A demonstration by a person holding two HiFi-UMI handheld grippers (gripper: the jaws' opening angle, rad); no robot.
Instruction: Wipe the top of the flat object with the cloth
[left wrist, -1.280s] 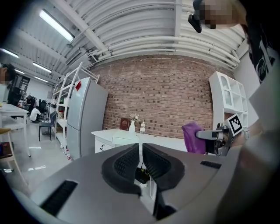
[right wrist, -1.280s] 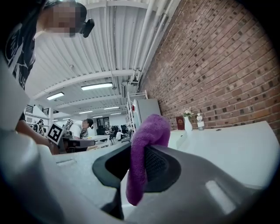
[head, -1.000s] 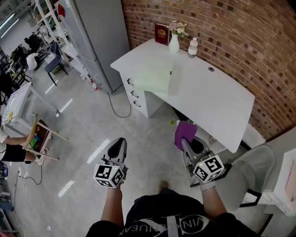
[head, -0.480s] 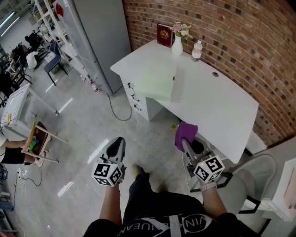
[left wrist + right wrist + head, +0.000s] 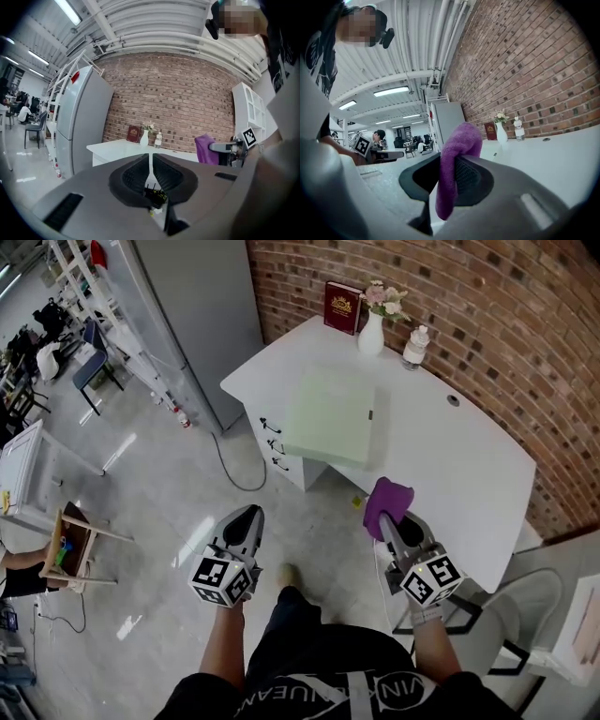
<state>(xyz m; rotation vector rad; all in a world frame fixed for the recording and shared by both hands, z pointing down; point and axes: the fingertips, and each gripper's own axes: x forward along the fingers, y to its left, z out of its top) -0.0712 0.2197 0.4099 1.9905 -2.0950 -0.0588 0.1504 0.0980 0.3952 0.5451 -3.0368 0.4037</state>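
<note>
A flat pale green object [image 5: 331,415] lies on the white desk [image 5: 441,465] near its front left corner. My right gripper [image 5: 395,517] is shut on a purple cloth [image 5: 386,502], which bunches above the jaws [image 5: 457,154] and hangs over the desk's front edge. My left gripper [image 5: 246,526] is shut with nothing between its jaws, held over the floor left of the desk. From the left gripper view [image 5: 150,164] the cloth [image 5: 205,149] shows at the right.
At the desk's back stand a red book [image 5: 343,294], a white vase with flowers [image 5: 372,332] and a small bottle [image 5: 414,348], against a brick wall. A grey cabinet [image 5: 192,310] stands left. A cable [image 5: 234,465] trails on the floor. A chair [image 5: 525,615] sits at right.
The person has stepped toward the desk: desk and green object appear larger and nearer. Both grippers keep their pose, the cloth now nearer the desk's front edge.
</note>
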